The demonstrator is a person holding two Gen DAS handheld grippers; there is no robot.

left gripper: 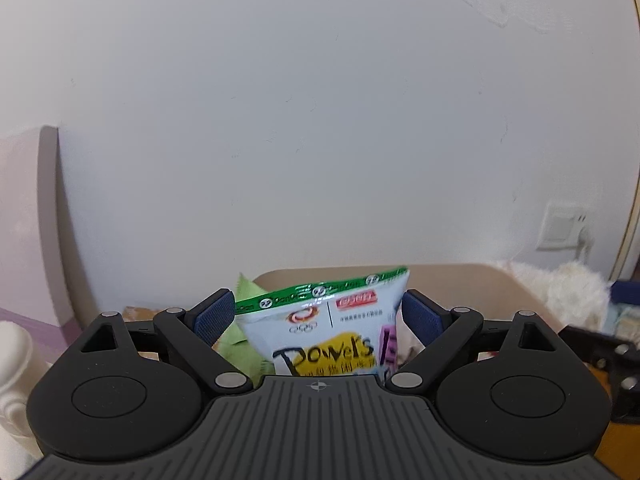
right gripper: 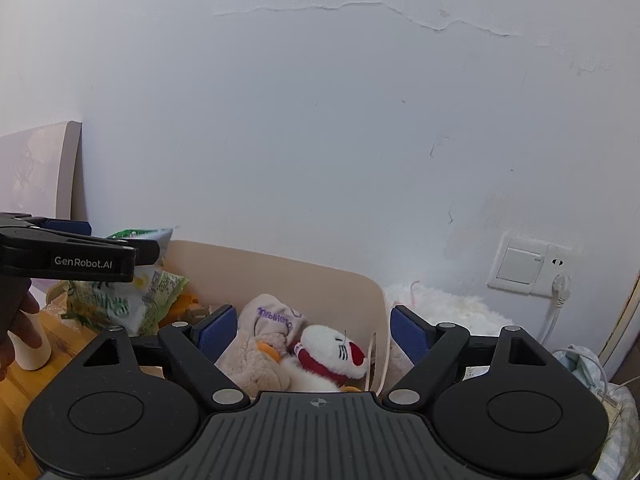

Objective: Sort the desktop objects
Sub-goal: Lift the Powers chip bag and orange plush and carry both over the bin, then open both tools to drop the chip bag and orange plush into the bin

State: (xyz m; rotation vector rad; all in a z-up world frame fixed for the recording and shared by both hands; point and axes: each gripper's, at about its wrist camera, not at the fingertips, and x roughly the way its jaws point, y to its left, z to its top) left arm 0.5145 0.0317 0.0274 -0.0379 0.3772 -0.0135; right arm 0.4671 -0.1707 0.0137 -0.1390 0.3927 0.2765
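While the snack bag [left gripper: 320, 320] sat between the blue pads of the left gripper [left gripper: 318, 314], its green top seam stood upright and its printed front faced the camera; the pads touched both side edges, so the bag looked pinched and lifted clear, with a green packet [left gripper: 240, 320] behind it and the beige bin [left gripper: 460, 284] further back. In the right wrist view the same bag showed at far left under the left gripper's black arm, above a loose pile of other snack packets [right gripper: 132, 300] on the wooden desk [right gripper: 16, 392]. My read: the step in hand was carrying this bag to wherever snacks belonged. To do it well, keep the grip on the sealed edges, not the puffed middle, keep the bag upright, and lower it onto the pile before letting go, since a slippery air-filled bag can slide or pop free. The right gripper [right gripper: 314, 334] had its pads spread wide with nothing between them, hanging over the beige bin, where a white plush toy [right gripper: 332, 354] with a red patch and a tan plush [right gripper: 260, 360] lay inside; a fluffy white thing [right gripper: 440, 308] sat just beside the bin's right wall. Right side should stay out of the left's path. A wall socket [right gripper: 528, 266] sat well apart, no issue.
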